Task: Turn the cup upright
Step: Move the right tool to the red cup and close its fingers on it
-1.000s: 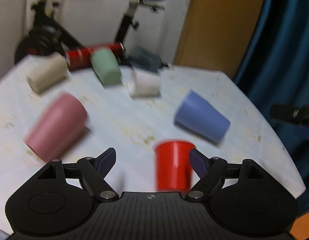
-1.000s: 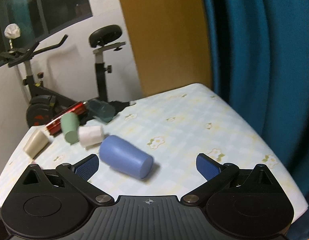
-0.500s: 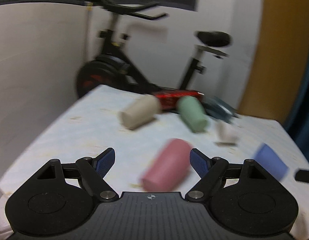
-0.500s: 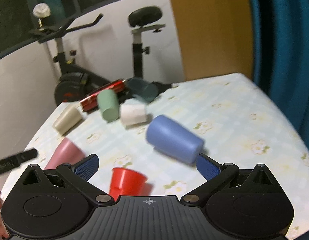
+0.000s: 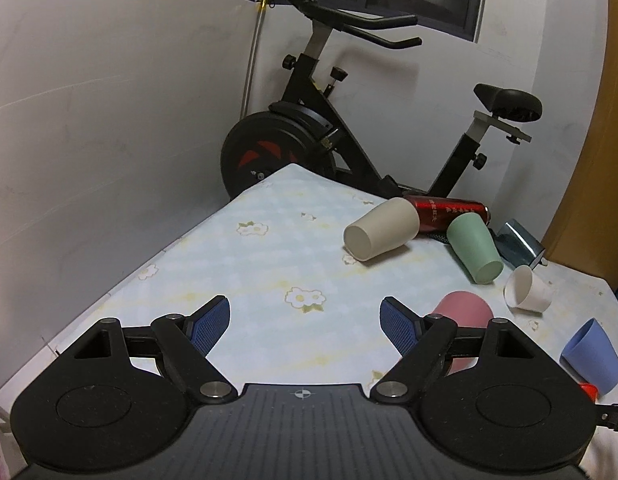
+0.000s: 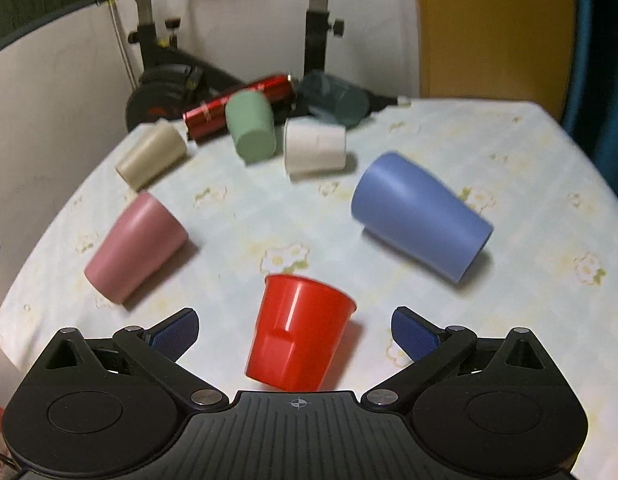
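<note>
Several cups lie on their sides on the flowered table (image 6: 449, 132). A red cup (image 6: 299, 334) lies between my open right gripper's (image 6: 295, 330) fingers. A pink cup (image 6: 135, 248) lies to the left, a blue cup (image 6: 421, 228) to the right, a white cup (image 6: 315, 146), a green cup (image 6: 251, 132) and a beige cup (image 6: 153, 156) farther back. My left gripper (image 5: 305, 330) is open and empty over the table's left part; the pink cup (image 5: 463, 320) sits behind its right finger, with the beige cup (image 5: 379, 230), green cup (image 5: 475, 248), white cup (image 5: 527, 290) and blue cup (image 5: 591, 354) also there.
A red can (image 6: 239, 108) and a dark teal cup (image 6: 335, 98) lie at the table's back edge. An exercise bike (image 5: 333, 128) stands behind the table against a white wall. An orange panel (image 6: 493, 28) and a blue curtain (image 6: 601, 60) are at the right.
My left gripper swung left, away from the red cup, and now faces the table's left part. My right gripper moved left and down until the red cup lies between its fingers.
</note>
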Demonstrator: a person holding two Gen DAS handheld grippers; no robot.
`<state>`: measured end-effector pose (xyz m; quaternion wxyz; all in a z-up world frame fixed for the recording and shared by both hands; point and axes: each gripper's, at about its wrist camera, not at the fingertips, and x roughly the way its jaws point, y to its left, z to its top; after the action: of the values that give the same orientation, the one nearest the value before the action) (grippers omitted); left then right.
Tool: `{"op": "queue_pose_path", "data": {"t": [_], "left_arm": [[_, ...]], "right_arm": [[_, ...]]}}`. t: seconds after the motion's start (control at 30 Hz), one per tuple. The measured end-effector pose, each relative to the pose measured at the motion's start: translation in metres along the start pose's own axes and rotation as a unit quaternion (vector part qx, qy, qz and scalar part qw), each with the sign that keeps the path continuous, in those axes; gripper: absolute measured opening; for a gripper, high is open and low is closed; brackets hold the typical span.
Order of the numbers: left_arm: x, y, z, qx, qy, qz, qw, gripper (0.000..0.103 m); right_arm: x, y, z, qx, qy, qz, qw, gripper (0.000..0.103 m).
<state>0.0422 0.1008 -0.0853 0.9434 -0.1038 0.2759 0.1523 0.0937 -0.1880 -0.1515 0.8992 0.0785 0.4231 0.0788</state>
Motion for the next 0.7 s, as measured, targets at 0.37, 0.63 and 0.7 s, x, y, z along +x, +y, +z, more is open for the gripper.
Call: {"op": "queue_pose_path", "data": {"t": [0.37,0.63,0.7], "left_arm": [[0.005,-0.008,-0.010,0.016,0.015,-0.011,0.9997,0.085],[0.007,-0.013,-0.014,0.028,0.026,-0.018,0.9991,0.085],[0.007,-0.014,-0.014,0.031,0.027,-0.019,0.9990,0.085]], "right_arm": [[0.032,-0.015,0.005,0.036,0.049,0.009,0.998,0.091],[0.052,-0.017,0.014,0.054,0.070,0.015,0.996,0.081],[0.054,-0.017,0.014,0.055,0.073,0.015,0.996,0.081]]}}
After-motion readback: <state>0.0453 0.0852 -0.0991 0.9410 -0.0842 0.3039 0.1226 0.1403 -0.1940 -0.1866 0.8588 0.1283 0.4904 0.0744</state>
